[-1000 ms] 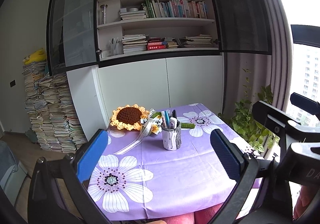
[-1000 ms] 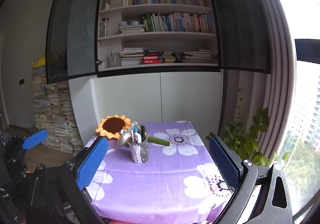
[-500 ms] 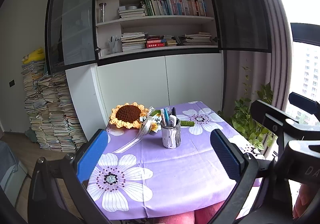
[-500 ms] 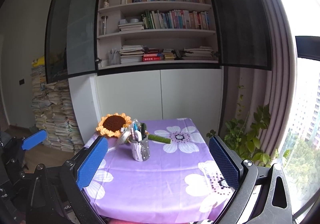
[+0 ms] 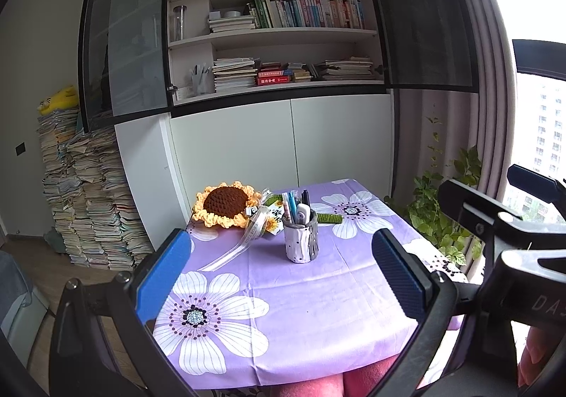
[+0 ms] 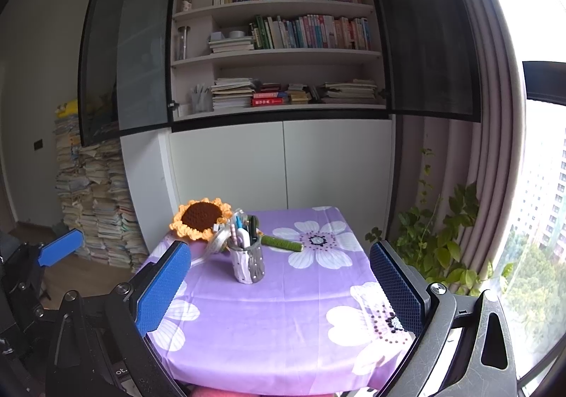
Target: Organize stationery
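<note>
Landmark: pen cup (image 5: pixel 301 242), a white-and-grey spotted cylinder, upright near the far middle of the purple flowered tablecloth (image 5: pixel 283 294). It holds several pens (image 5: pixel 291 203) standing on end and a white rounded item, type unclear.

Left of the cup: crocheted sunflower (image 5: pixel 226 205), yellow petals around a brown knitted centre, with a clear ribbon (image 5: pixel 244 239) trailing toward the cup's left. Right of the cup, just behind it: green textured stick (image 6: pixel 283 242); the right wrist view shows its full length, the left wrist view only a short end.

Left gripper (image 5: pixel 279 282): jaws spread wide, holding nothing, nearer than the cup. Right gripper (image 6: pixel 279 289): likewise spread and empty. Only the right wrist view shows the other gripper's blue pad, far left of the cup.
</note>
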